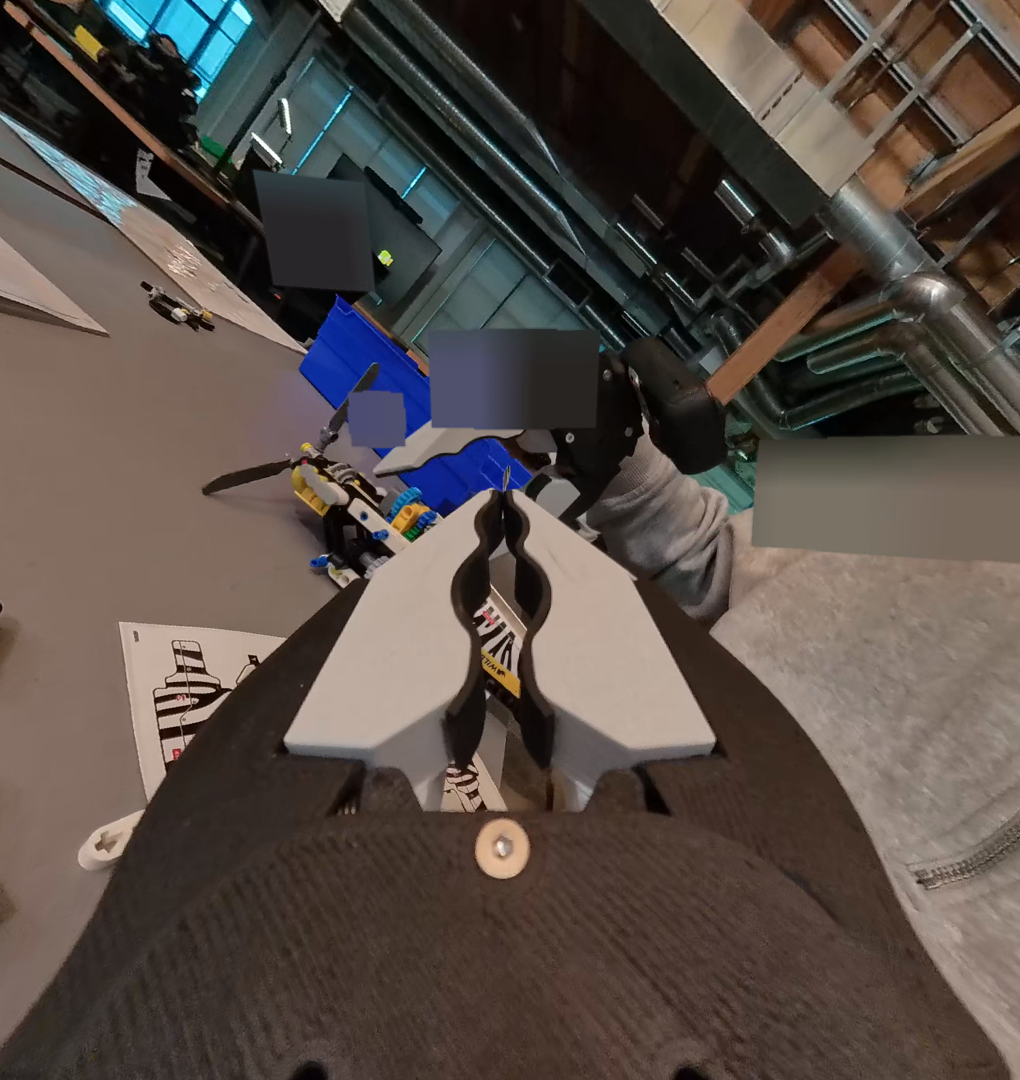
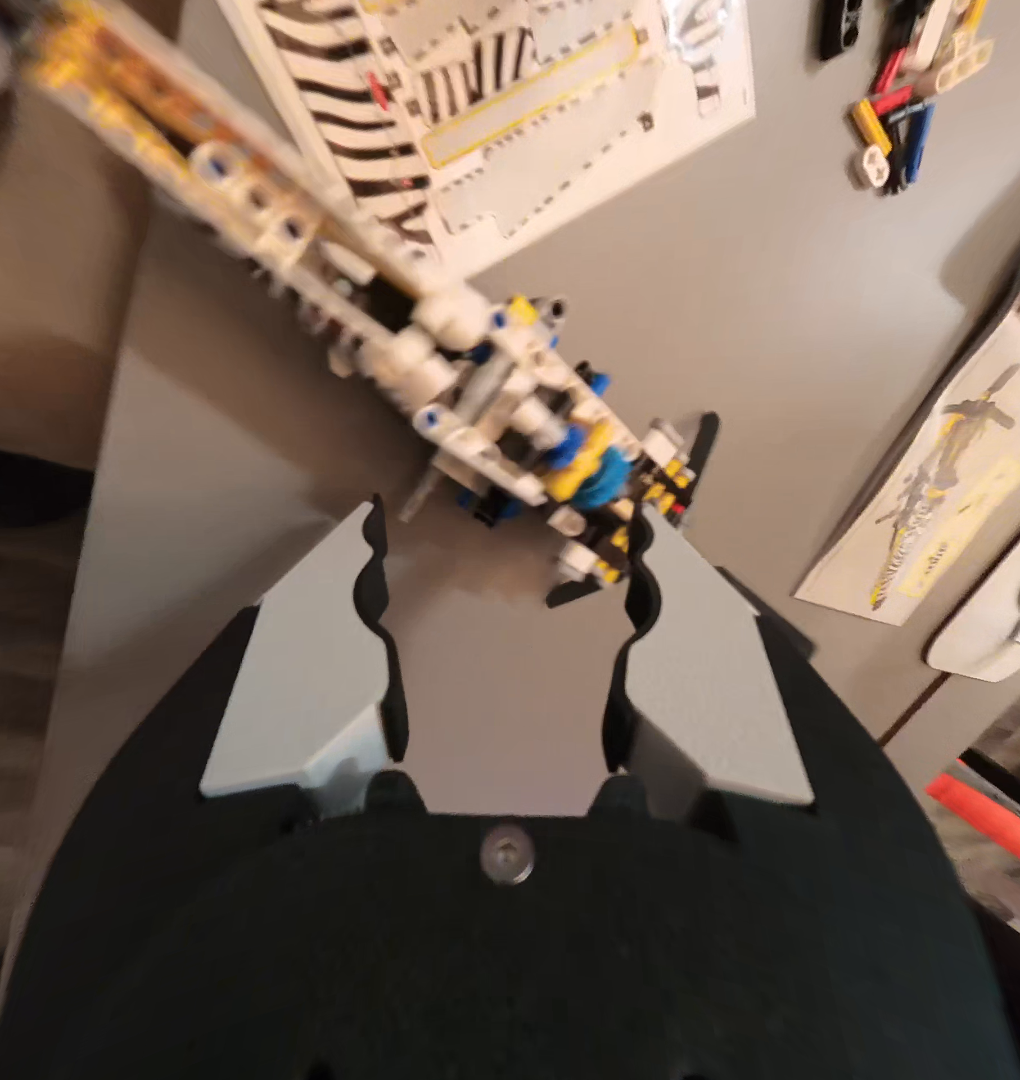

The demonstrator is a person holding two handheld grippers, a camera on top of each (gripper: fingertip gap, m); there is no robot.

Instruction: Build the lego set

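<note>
The partly built Lego helicopter point(image 1: 350, 508), white, yellow and black with black rotor blades, lies on the grey table. My left gripper point(image 1: 505, 497) is held above the table to the right of it. Its jaws are shut on a thin striped sticker point(image 1: 505, 476) that sticks out edge-on past the tips. My right gripper point(image 2: 505, 514) is open and empty. It hovers just over the helicopter point(image 2: 496, 421), whose blue and yellow gears lie by the right fingertip. The right gripper also shows in the left wrist view point(image 1: 432, 453), beyond the model.
A zebra-striped sticker sheet point(image 1: 163, 689) lies under my left gripper and shows again in the right wrist view point(image 2: 496, 117). Loose parts point(image 2: 899, 117) lie at the top right, an instruction booklet point(image 2: 934, 497) at the right. A blue bin point(image 1: 367, 356) stands behind the model.
</note>
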